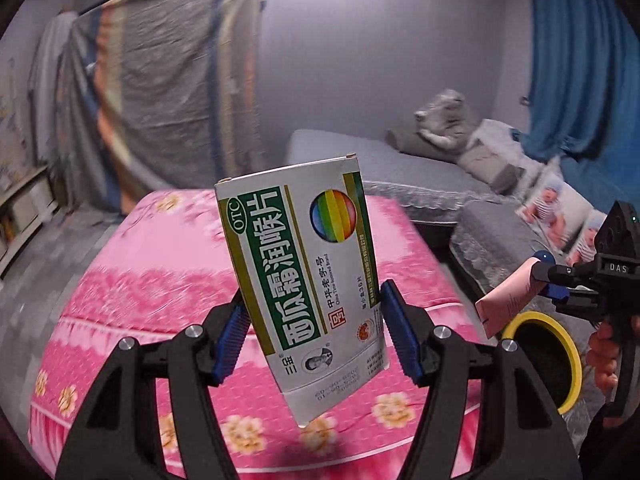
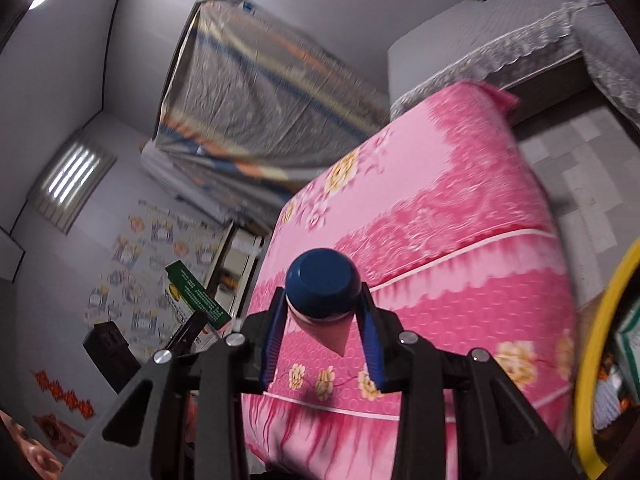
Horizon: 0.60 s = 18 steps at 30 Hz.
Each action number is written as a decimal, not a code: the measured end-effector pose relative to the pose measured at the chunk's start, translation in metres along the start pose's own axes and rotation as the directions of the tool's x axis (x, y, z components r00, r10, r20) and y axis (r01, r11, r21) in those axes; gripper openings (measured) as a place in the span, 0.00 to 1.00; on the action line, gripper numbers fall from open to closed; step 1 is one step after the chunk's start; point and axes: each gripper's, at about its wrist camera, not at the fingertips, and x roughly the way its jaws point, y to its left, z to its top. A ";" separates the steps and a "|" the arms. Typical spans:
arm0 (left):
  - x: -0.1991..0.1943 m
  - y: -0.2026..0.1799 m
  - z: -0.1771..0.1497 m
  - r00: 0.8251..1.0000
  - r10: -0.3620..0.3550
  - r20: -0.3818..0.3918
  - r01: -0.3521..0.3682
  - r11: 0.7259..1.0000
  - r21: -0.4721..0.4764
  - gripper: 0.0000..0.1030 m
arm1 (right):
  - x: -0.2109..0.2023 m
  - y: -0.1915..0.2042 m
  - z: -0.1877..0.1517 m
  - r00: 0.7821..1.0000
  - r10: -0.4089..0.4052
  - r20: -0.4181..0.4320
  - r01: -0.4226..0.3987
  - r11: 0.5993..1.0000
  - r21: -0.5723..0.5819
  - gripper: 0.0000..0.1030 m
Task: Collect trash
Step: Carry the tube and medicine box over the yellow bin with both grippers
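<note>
My left gripper (image 1: 316, 320) is shut on a white and green medicine box (image 1: 304, 280) and holds it upright above the pink flowered cloth (image 1: 140, 300). The box also shows small in the right wrist view (image 2: 192, 296). My right gripper (image 2: 324, 320) is shut on a pink tube with a dark blue cap (image 2: 324, 288). In the left wrist view the right gripper (image 1: 548, 280) holds the tube (image 1: 508, 300) just above a yellow-rimmed bin (image 1: 576, 364). The bin's rim shows at the right edge of the right wrist view (image 2: 592, 340).
A grey sofa (image 1: 400, 168) with a plush toy (image 1: 444, 120) and baby-print cushions (image 1: 556, 204) stands behind. Blue curtains (image 1: 580, 60) hang at the right. A covered rack (image 1: 160, 80) stands at the back left. The floor (image 2: 580, 168) is grey tile.
</note>
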 end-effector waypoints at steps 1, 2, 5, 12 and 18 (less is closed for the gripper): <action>0.004 -0.008 0.001 1.000 -0.018 0.006 0.018 1.000 0.017 0.58 | -0.010 -0.003 -0.001 1.000 -0.010 0.025 0.010 1.000 0.002 0.32; 0.005 -0.019 0.002 0.999 -0.040 0.012 0.039 0.999 0.038 0.58 | -0.024 -0.006 -0.002 0.998 -0.025 0.058 0.025 1.000 0.001 0.32; 0.006 -0.050 0.004 0.995 -0.094 0.032 0.090 0.990 0.105 0.58 | -0.059 -0.015 -0.008 0.987 -0.058 0.147 0.057 0.998 0.014 0.32; 0.006 -0.124 0.003 0.979 -0.201 0.044 0.186 0.955 0.229 0.59 | -0.131 -0.045 -0.025 0.927 -0.185 0.326 0.171 0.983 0.071 0.32; 0.018 -0.179 -0.005 0.961 -0.276 0.008 0.261 0.918 0.300 0.59 | -0.169 -0.081 -0.038 0.876 -0.280 0.393 0.245 0.960 0.139 0.32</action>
